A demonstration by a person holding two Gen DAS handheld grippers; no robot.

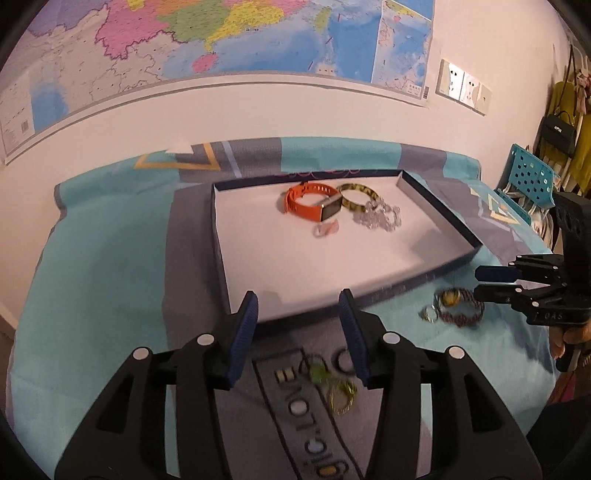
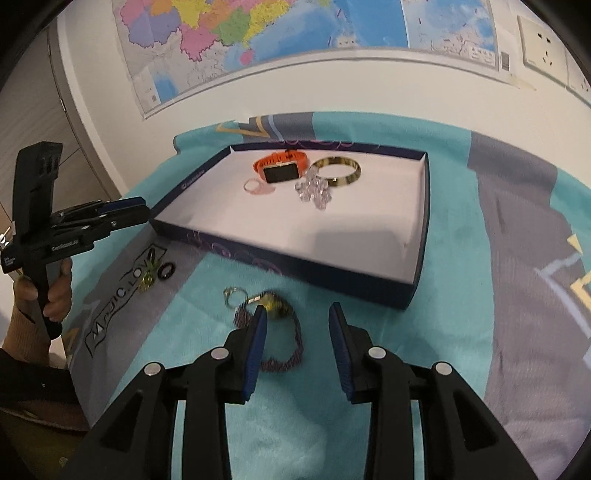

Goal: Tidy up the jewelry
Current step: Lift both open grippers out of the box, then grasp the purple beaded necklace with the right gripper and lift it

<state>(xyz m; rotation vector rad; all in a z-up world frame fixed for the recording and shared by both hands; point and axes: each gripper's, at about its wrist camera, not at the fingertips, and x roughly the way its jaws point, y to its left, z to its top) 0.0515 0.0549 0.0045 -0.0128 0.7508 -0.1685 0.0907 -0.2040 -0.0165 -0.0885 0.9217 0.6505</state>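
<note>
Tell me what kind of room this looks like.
Probably a bedroom at home: a teal patterned bedsheet covers the surface, a wall map hangs above it, and handbags hang by clothing at the side.

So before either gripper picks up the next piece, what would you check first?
1. Left gripper jaws empty: ok.
2. Right gripper jaws empty: ok.
3. Free floor space in the box: ok.
4. Braided bracelet lined up between the right jaws: not ok, it lies under the left finger.
5. Small rings apart enough to take one alone: cannot tell, blurred.
6. Orange watch already in the box: ok.
</note>
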